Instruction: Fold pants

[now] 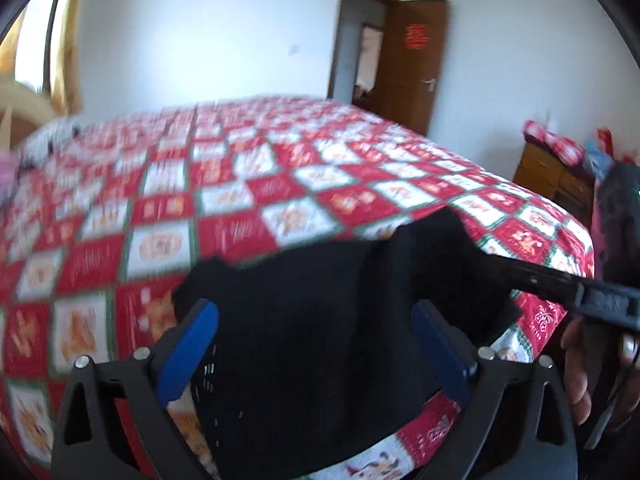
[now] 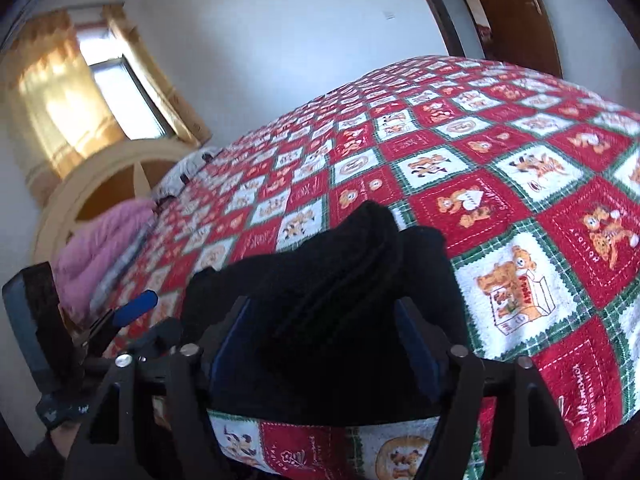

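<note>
The black fabric pants (image 2: pixel 336 304) lie bunched in a thick stack near the red-and-white quilted bed (image 2: pixel 520 208) edge. Left tool (image 1: pixel 316 344) and right tool (image 2: pixel 324 344) both gape, gripping nothing. Folding looks nearly done; next, probably square the stack.

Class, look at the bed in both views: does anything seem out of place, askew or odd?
Nothing stands out. The black pants lie folded in a compact stack near the edge of the quilt, which looks flat and tidy.

Black pants (image 2: pixel 332 276), folded into a thick layered bundle, lying near the bed's edge
</note>
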The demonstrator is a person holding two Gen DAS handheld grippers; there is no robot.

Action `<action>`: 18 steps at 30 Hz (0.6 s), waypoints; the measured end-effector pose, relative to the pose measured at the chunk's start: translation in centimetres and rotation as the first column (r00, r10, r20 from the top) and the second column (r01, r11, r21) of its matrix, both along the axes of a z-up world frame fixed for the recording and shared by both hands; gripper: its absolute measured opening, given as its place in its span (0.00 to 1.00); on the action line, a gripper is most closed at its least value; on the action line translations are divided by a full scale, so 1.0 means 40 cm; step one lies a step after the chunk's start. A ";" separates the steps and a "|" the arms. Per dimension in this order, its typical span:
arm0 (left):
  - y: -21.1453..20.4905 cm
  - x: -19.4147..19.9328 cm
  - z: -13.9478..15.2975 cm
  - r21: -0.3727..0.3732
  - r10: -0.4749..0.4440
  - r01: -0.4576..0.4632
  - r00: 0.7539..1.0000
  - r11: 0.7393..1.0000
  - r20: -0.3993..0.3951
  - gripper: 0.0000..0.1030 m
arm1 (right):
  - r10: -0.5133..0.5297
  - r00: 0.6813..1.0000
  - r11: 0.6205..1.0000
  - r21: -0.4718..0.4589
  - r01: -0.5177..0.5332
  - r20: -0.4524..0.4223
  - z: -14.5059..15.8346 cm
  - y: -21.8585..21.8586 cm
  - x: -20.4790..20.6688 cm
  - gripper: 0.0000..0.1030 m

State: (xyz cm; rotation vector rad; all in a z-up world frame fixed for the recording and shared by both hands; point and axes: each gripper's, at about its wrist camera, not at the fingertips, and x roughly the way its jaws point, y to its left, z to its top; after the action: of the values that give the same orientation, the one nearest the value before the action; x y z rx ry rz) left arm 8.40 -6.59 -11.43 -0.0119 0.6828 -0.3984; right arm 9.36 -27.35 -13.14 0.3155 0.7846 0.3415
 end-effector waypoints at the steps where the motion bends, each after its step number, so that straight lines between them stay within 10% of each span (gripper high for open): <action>1: 0.007 0.009 -0.015 -0.007 0.012 -0.012 1.000 1.000 -0.016 0.97 | 0.006 1.000 0.999 -0.040 -0.005 0.013 0.000 0.018 -0.004 0.74; 4: 0.021 0.035 -0.062 -0.003 0.049 -0.049 0.997 0.999 -0.062 0.97 | 0.019 0.999 0.991 -0.133 -0.015 0.027 -0.016 0.045 0.000 0.74; 6: 0.034 0.033 -0.072 -0.033 0.053 -0.055 0.996 0.998 -0.069 0.97 | 0.004 1.000 0.992 -0.125 -0.005 -0.007 -0.027 0.021 0.015 0.41; 9: 0.043 0.020 -0.078 -0.051 0.057 -0.060 0.996 0.997 -0.065 0.98 | -0.013 0.998 0.992 -0.122 0.006 -0.056 -0.034 -0.031 0.028 0.17; 18: 0.052 0.020 -0.088 -0.056 0.085 -0.089 0.995 0.994 -0.058 1.00 | -0.023 0.987 0.993 -0.119 0.004 -0.157 -0.066 -0.103 0.028 0.14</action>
State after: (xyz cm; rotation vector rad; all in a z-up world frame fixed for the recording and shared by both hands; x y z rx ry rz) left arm 9.20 -4.51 -14.95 -0.1084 0.7229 -0.3351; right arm 10.46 -31.46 -15.78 0.2384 0.9544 0.2580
